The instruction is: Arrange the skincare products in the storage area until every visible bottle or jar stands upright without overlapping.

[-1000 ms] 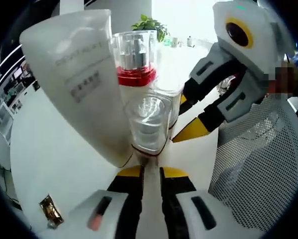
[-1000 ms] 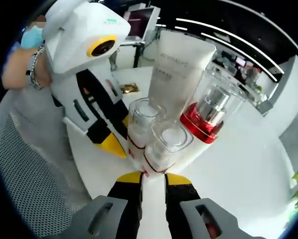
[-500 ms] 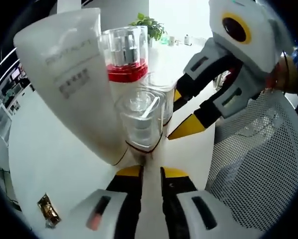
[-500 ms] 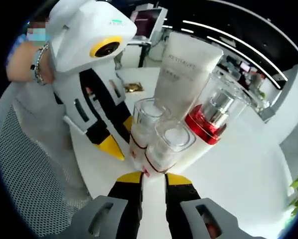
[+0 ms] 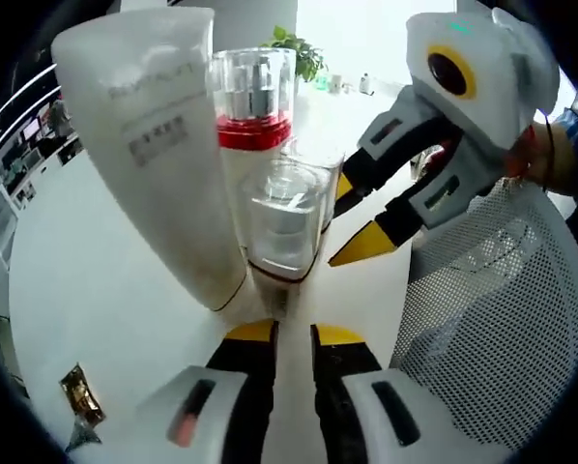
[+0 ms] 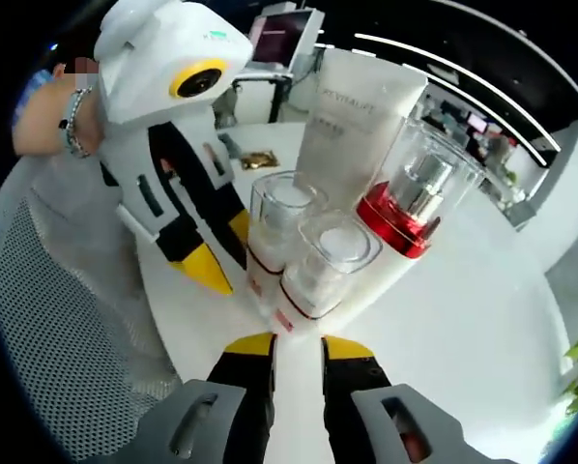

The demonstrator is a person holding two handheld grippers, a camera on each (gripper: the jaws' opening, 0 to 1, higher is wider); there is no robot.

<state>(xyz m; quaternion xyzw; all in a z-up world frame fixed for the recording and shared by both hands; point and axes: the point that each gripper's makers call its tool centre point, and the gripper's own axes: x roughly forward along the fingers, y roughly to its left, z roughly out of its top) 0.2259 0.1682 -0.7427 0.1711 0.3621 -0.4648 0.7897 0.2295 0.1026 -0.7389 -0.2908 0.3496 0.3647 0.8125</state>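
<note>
— So what could go wrong from here?

— Mostly a knock. The skincare products stand packed together on the white tabletop (image 5: 96,290): a tall white tube (image 5: 158,145), a red-collared pump bottle (image 5: 252,106) and two clear-capped jars, the near jar (image 5: 284,227) and the far jar (image 6: 281,232), touching or nearly so. A sideways nudge from either tool could tip the tube, which looks top-heavy on its narrow cap, and that would likely topple its neighbours.

— Where are the tongs?

— The left tongs (image 5: 294,338) sit low, just in front of the near jar, jaws narrow with only a slim gap and nothing between them. The right tongs (image 6: 297,346) point at the cluster from the other side, equally narrow and empty. In the left gripper view the right tool's yellow tips come in from the right, just beside the jars and apart from them.

— And the hands?

— A wrist with a bracelet (image 6: 72,126) shows behind the left tool, holding it angled down toward the tabletop. A mesh chair back (image 5: 492,319) lies close beside the work; a small gold wrapper (image 5: 81,396) rests well apart.

— Everything upright?

— It appears so; the remaining risk is an approach that comes in too close.
</note>
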